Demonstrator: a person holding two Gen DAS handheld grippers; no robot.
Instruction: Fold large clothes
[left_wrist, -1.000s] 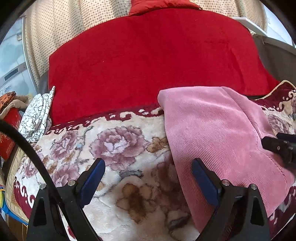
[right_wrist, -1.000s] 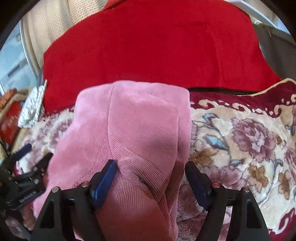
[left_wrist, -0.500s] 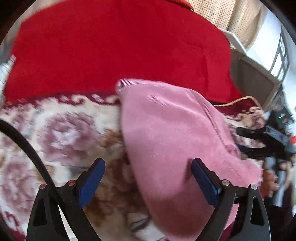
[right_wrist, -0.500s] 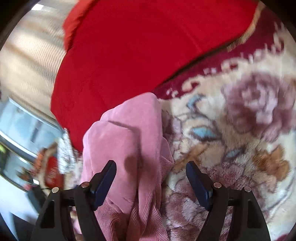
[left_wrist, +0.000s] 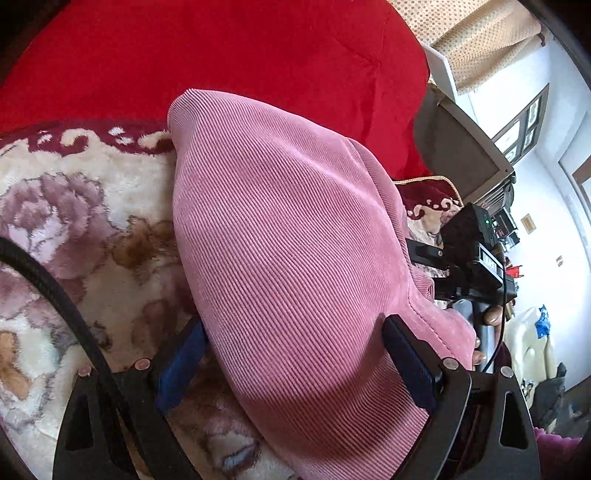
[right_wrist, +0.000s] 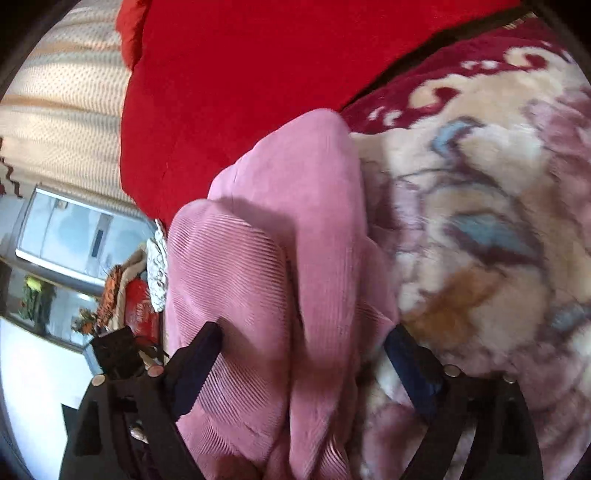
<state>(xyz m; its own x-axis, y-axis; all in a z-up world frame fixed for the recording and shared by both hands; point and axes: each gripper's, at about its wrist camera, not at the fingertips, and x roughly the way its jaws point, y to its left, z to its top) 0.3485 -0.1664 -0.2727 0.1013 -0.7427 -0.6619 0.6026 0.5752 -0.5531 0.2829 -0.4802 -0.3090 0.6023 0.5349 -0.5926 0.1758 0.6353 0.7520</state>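
A pink corduroy garment (left_wrist: 288, 240) lies folded in a thick bundle on a floral plush blanket (left_wrist: 74, 206). My left gripper (left_wrist: 295, 358) is open, its blue pads standing either side of the bundle's near end without pinching it. In the right wrist view the same garment (right_wrist: 295, 221) shows as loose stacked folds. My right gripper (right_wrist: 306, 358) straddles those folds and its jaws are opening, pads apart from the cloth. The right gripper's body (left_wrist: 469, 258), held by a hand, shows beyond the garment's right edge.
A big red cloth (left_wrist: 221, 55) covers the surface behind the blanket (right_wrist: 480, 221). A grey furniture edge (left_wrist: 454, 147) stands at the right. A white patterned cloth (right_wrist: 157, 273) and a red package (right_wrist: 138, 314) lie off the blanket's left end, near dotted curtains (right_wrist: 66, 129).
Both views swung and tilted downward. The left gripper moved over so the pink bundle now lies between its fingers. The right gripper rolled and its jaws spread wider around the folds.
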